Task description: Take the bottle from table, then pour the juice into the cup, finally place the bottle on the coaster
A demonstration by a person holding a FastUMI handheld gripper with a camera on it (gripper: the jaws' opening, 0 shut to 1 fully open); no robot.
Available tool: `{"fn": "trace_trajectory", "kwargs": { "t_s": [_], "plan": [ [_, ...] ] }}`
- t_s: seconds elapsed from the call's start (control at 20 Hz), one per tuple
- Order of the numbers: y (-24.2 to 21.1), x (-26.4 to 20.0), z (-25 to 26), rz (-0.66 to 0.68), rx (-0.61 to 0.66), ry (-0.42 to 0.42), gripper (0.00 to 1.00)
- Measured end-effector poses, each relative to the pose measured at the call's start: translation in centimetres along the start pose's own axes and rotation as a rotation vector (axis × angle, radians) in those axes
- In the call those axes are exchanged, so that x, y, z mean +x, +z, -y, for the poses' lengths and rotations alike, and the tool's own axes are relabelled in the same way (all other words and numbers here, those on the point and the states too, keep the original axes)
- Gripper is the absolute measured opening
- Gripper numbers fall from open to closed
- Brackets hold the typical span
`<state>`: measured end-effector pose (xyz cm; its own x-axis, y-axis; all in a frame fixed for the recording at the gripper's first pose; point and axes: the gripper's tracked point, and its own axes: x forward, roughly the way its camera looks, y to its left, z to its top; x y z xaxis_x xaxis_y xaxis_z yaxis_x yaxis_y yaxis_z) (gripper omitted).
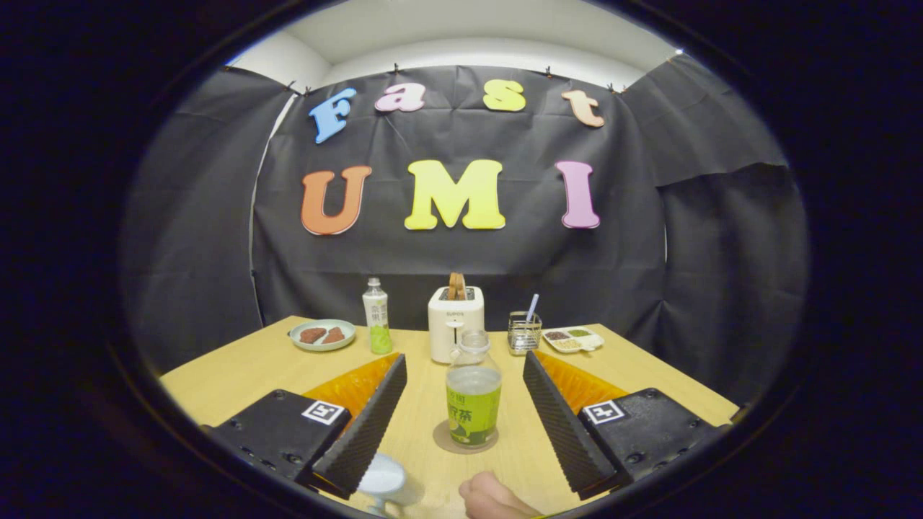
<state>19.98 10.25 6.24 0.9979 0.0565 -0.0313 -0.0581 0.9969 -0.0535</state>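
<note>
A clear, uncapped bottle [472,395] with a green label holds pale juice and stands upright on a round brown coaster [441,441] on the wooden table [245,382]. It sits between my two fingers, with a gap on each side. My gripper [465,362] is open and neither finger touches the bottle. A pale cup [382,479] stands close below the left finger, partly cut off from sight. Part of a person's hand [494,499] shows just behind the coaster, near the base of the fingers.
Beyond the fingers stand a white toaster [456,324] with bread in it, a second capped bottle [376,317], a plate [322,334] with food, a wire basket [524,333] and a divided snack tray [575,339]. Black cloth walls close off the table's far edge.
</note>
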Motion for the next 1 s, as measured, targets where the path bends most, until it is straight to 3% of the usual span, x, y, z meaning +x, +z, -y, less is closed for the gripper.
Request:
{"fn": "trace_trajectory", "kwargs": {
  "t_s": [0.15,0.3,0.55,0.75,1.0],
  "plan": [
    [2.4,-5.1,0.2,0.028,0.018,-0.019,1.0],
    [4.0,-10.1,-0.9,0.029,0.038,0.03,1.0],
    [3.8,-17.7,1.5,-0.02,0.066,-0.005,1.0],
    [4.5,-22.6,5.1,-0.026,0.09,-0.091,1.0],
    [4.0,-26.1,6.9,-0.033,0.015,-0.121,1.0]
  ]
}}
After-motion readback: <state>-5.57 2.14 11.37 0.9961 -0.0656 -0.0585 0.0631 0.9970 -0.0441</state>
